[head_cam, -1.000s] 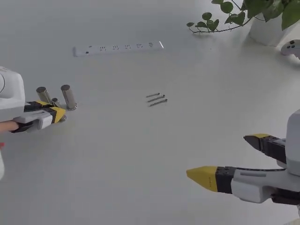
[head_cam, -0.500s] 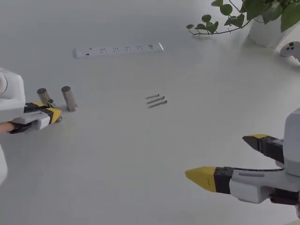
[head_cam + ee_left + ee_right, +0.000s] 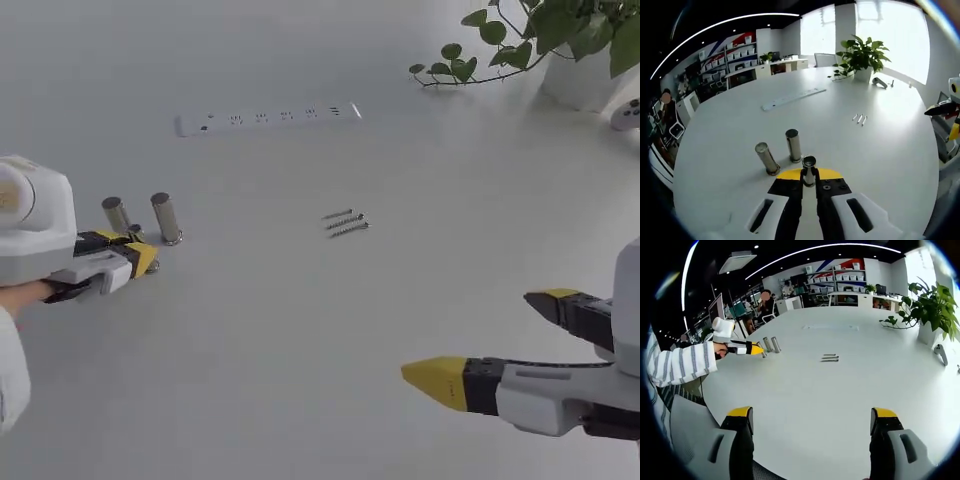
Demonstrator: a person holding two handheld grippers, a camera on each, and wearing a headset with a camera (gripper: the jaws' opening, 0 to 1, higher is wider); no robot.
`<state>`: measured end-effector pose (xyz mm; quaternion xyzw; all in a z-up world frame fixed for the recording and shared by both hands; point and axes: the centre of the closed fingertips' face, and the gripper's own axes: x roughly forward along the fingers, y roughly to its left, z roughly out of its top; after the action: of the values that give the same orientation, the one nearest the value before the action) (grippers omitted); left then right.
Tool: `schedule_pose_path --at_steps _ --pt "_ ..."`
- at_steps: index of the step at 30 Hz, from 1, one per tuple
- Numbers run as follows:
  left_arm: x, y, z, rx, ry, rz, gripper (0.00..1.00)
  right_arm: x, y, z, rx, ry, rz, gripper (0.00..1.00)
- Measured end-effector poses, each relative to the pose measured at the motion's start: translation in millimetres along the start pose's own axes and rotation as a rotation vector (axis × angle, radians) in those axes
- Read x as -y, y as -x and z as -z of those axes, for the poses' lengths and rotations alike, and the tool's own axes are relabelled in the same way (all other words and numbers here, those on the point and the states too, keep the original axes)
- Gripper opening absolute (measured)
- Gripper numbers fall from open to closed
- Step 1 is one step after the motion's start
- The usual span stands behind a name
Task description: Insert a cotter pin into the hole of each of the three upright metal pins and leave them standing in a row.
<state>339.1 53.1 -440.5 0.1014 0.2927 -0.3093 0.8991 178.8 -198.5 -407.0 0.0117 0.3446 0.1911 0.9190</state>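
My left gripper [image 3: 140,258] is shut on a short upright metal pin [image 3: 809,169], held between its yellow tips. Two more metal pins [image 3: 766,158] [image 3: 793,145] stand just beyond it, side by side; in the head view they are at the left [image 3: 117,214] [image 3: 166,218]. Three cotter pins [image 3: 345,222] lie together mid-table, also seen from the left gripper [image 3: 859,118] and from the right gripper [image 3: 830,358]. My right gripper [image 3: 490,338] hovers open at the near right, nothing between its fingers [image 3: 740,416].
A white power strip [image 3: 268,117] lies at the back of the table. A potted plant [image 3: 560,40] and a white controller [image 3: 628,115] sit at the far right. A person's striped sleeve [image 3: 680,365] holds the left gripper [image 3: 747,348].
The head camera has shifted, so everything sits slightly right and lower in the picture. Both grippers keep their places relative to the pins; the left stays shut on its pin.
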Motion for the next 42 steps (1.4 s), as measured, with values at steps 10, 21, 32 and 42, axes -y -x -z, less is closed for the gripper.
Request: schedule_pose_path --at_steps 10,21,32,42 --pt "42.3 5.1 3.7 0.014 0.017 0.035 0.05 0.2 1.2 -2.6 0.012 -0.002 -0.013 0.96" --pt "87.6 5.7 8.4 0.025 0.056 0.104 0.05 -2.5 0.1 -3.2 0.017 -0.004 -0.037 0.96" --pt "115.3 -1.2 12.8 0.017 0.024 0.136 0.05 -3.9 0.0 -1.7 0.012 0.000 -0.047 0.96" --pt "117.7 -3.4 14.0 0.018 0.007 0.110 0.05 -4.3 -1.3 0.8 0.006 0.001 -0.053 0.96"
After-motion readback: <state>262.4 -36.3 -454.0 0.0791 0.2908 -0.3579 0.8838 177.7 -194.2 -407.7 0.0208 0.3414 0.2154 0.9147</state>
